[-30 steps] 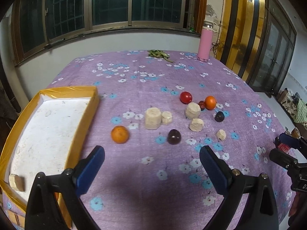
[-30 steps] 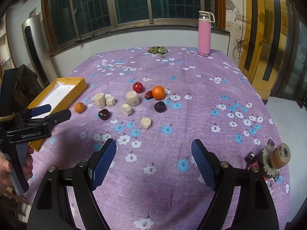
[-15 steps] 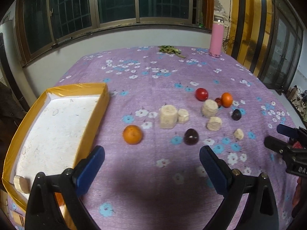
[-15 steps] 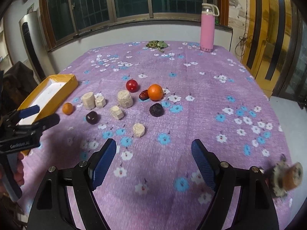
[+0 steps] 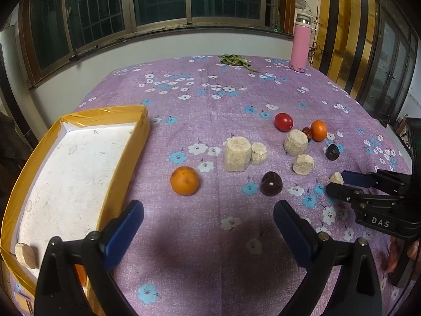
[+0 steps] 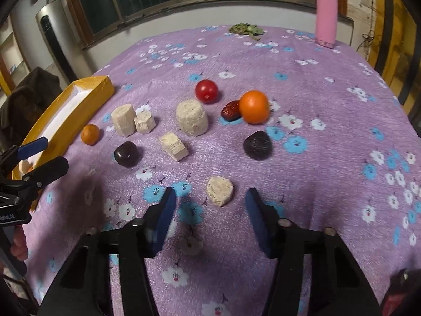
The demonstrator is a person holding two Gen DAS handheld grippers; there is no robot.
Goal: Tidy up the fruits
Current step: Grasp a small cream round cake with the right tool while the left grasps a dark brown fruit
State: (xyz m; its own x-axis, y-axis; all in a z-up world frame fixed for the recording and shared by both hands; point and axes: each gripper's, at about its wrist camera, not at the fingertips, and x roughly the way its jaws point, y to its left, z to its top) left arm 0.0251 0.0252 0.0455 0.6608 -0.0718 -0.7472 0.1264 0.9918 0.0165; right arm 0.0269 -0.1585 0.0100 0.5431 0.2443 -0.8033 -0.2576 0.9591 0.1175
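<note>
On the purple flowered cloth, a pale round slice [image 6: 219, 191] lies between the tips of my right gripper [image 6: 210, 197]. Its jaws are closing and the pads stand clear of the slice. The left wrist view shows the same gripper [image 5: 338, 184] low at the right. My left gripper [image 5: 208, 210] hovers open and empty, just short of a small orange [image 5: 184, 180] and a dark plum [image 5: 271, 183]. Farther off lie several pale chunks [image 5: 236, 154], a red tomato [image 5: 283, 122], a bigger orange [image 5: 318, 130], a red date [image 6: 231, 110] and a second dark plum [image 6: 257, 144].
A yellow tray [image 5: 126, 158] with a white floor sits at the left and holds a pale slice [image 5: 25, 254] in its near corner. A pink bottle [image 5: 300, 48] and a heap of green leaves [image 5: 235, 60] stand at the table's far edge.
My right gripper has come forward and down over the pale slice, and its jaws have narrowed around it. The left gripper has barely shifted.
</note>
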